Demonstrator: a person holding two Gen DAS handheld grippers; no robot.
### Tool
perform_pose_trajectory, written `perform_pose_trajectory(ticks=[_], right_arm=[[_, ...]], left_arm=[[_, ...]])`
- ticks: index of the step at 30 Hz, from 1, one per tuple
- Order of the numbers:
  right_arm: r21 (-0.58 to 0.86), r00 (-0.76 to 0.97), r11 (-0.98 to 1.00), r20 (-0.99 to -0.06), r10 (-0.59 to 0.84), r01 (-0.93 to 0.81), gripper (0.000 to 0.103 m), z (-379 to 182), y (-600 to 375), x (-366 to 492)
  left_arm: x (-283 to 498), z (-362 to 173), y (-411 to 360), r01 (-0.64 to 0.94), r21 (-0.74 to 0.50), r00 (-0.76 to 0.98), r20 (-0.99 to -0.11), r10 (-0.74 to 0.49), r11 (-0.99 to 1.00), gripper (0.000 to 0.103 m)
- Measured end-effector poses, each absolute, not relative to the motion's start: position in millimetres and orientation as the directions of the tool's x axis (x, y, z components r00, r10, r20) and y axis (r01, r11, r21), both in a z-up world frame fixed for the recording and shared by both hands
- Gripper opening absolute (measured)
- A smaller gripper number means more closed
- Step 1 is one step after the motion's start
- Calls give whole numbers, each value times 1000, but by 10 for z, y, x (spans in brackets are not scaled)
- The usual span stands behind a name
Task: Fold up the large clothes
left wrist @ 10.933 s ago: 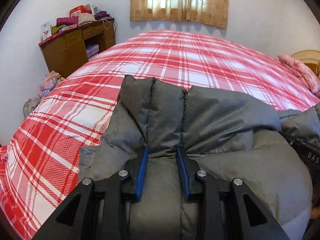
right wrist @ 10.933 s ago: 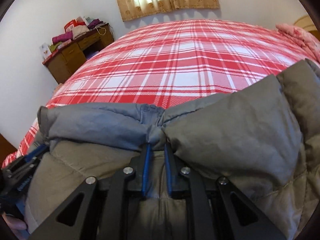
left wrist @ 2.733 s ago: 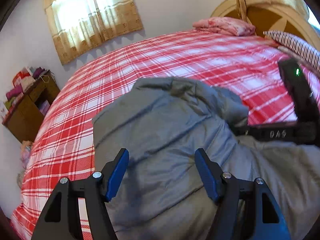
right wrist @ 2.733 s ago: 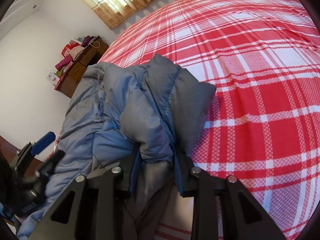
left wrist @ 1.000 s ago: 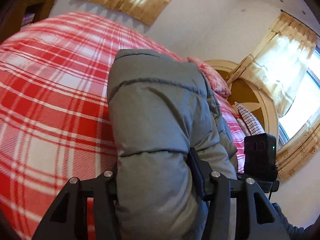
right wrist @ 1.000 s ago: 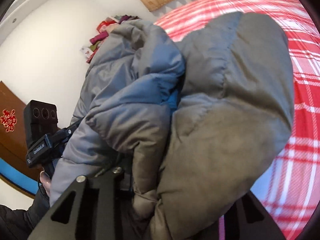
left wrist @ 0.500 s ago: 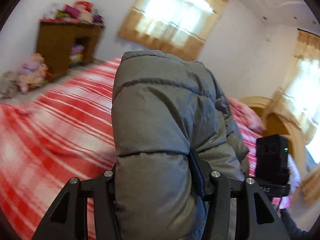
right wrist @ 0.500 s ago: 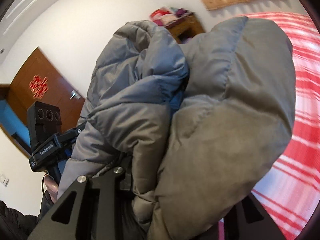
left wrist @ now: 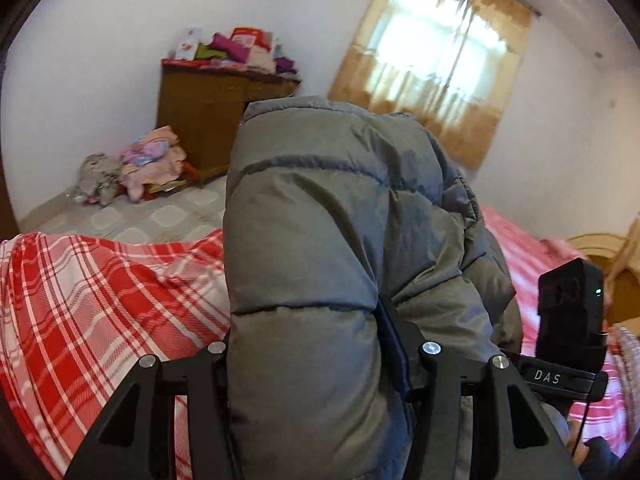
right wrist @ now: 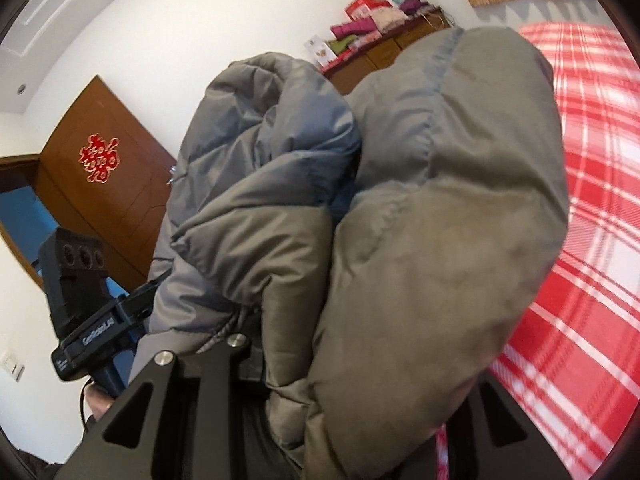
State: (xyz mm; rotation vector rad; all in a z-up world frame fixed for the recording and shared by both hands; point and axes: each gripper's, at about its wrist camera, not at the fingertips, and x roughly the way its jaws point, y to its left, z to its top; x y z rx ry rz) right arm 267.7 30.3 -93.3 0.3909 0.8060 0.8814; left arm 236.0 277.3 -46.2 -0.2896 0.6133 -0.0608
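A folded grey puffer jacket (left wrist: 320,248) fills the middle of the left wrist view and is held up off the bed. My left gripper (left wrist: 312,344) is shut on it, its fingers mostly buried in the padding. In the right wrist view the same jacket (right wrist: 420,240) bulges over my right gripper (right wrist: 344,360), which is shut on the bundle with its fingertips hidden. The right gripper's body (left wrist: 568,320) shows at the right of the left wrist view. The left gripper's body (right wrist: 84,300) shows at the left of the right wrist view.
A red and white plaid bed (left wrist: 100,300) lies below, also at the right in the right wrist view (right wrist: 592,240). A wooden dresser (left wrist: 208,120) with piled clothes stands by the wall, with clothes on the floor (left wrist: 148,160). A wooden door (right wrist: 100,184) is at the left.
Both grippers, shut on the jacket, have swung with it toward the dresser and door. The floor and the edge of the bed have come into the left wrist view.
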Motion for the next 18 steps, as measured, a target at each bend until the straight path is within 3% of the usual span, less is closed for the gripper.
perform_pose_trajectory(ticks=[5, 15, 18], right_arm=[[625, 364, 628, -512, 778, -464, 34, -1344, 226, 2828], [664, 363, 638, -527, 769, -389, 34, -1630, 9, 2916], [651, 383, 659, -538, 750, -377, 44, -1554, 63, 2985]], left_arm=[[2627, -843, 2779, -80, -214, 767, -637, -77, 974, 53], [2728, -1079, 2666, -134, -126, 747, -664, 16, 983, 53], [2727, -1109, 2646, -139, -100, 741, -671, 36, 985, 54]])
